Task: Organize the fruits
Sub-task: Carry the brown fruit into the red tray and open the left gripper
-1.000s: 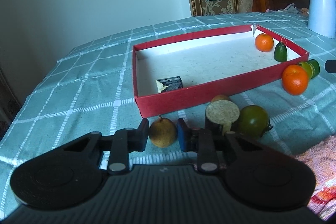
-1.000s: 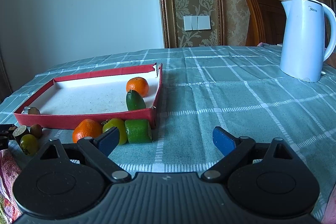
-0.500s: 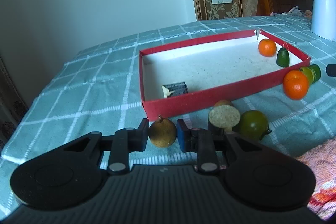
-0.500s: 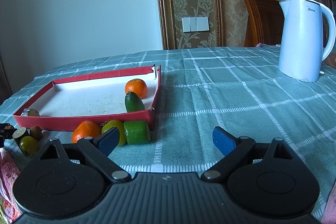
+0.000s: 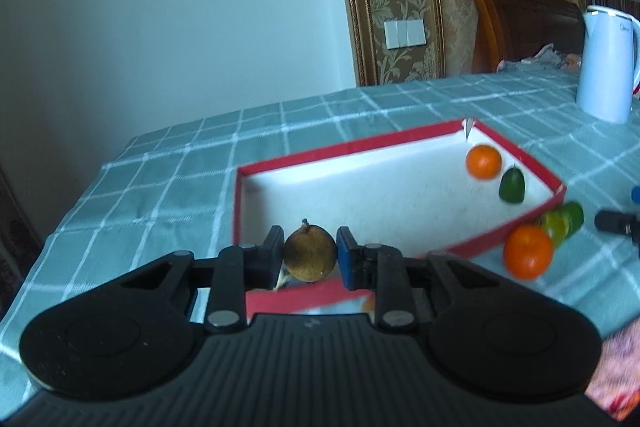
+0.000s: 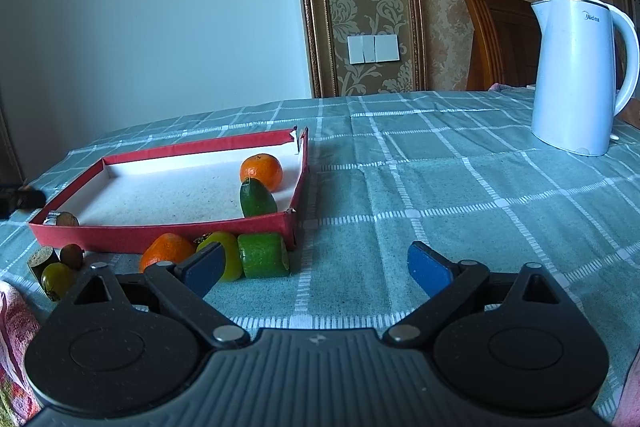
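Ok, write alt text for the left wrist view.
The left gripper grips a small brown fruit above the near wall of a red tray holding an orange and a green fruit.

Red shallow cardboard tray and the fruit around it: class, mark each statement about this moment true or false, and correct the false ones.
1. The left gripper is shut on a small round brown fruit. True.
2. The right gripper holds an orange. False: its jaws stand open and empty.
3. The round orange tangerine and dark green pointed fruit lie inside the red shallow cardboard tray. True.
4. The white electric kettle stands inside the tray. False: it stands on the checked tablecloth, away from the tray.
5. The bright green block-shaped fruit lies inside the tray. False: it lies outside, against the front wall.
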`<control>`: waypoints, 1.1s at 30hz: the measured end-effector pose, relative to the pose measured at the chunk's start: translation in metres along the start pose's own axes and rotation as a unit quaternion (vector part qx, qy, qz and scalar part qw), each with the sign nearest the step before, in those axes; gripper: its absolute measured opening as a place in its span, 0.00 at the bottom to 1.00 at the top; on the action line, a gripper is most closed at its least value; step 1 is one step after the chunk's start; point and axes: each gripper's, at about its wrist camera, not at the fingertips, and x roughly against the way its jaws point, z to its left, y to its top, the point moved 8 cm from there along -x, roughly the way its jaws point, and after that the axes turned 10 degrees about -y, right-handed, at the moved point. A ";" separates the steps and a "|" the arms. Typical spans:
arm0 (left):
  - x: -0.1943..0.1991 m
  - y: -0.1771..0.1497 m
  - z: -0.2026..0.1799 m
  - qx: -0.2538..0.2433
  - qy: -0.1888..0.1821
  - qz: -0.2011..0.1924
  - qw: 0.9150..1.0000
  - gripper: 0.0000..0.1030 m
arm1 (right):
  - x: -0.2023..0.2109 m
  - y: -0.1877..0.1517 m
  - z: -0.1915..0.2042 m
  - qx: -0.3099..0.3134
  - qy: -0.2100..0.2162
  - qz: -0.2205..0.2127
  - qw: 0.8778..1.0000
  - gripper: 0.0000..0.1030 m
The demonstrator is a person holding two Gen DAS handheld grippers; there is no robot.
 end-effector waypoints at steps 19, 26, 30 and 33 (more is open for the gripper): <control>-0.102 0.019 0.033 0.056 0.017 0.051 0.997 0.25 | -0.001 -0.001 0.002 0.000 0.010 0.003 1.000 0.96; -0.127 0.004 0.050 0.079 0.032 0.074 0.994 0.25 | -0.002 -0.001 0.002 0.000 0.011 0.005 1.000 0.96; -0.127 0.004 0.048 0.074 0.035 0.073 0.994 0.26 | -0.002 -0.001 0.002 0.001 0.012 0.007 1.000 0.96; -0.127 0.003 0.046 0.064 0.042 0.072 0.994 0.27 | -0.002 -0.001 0.001 -0.001 0.011 0.007 1.000 0.96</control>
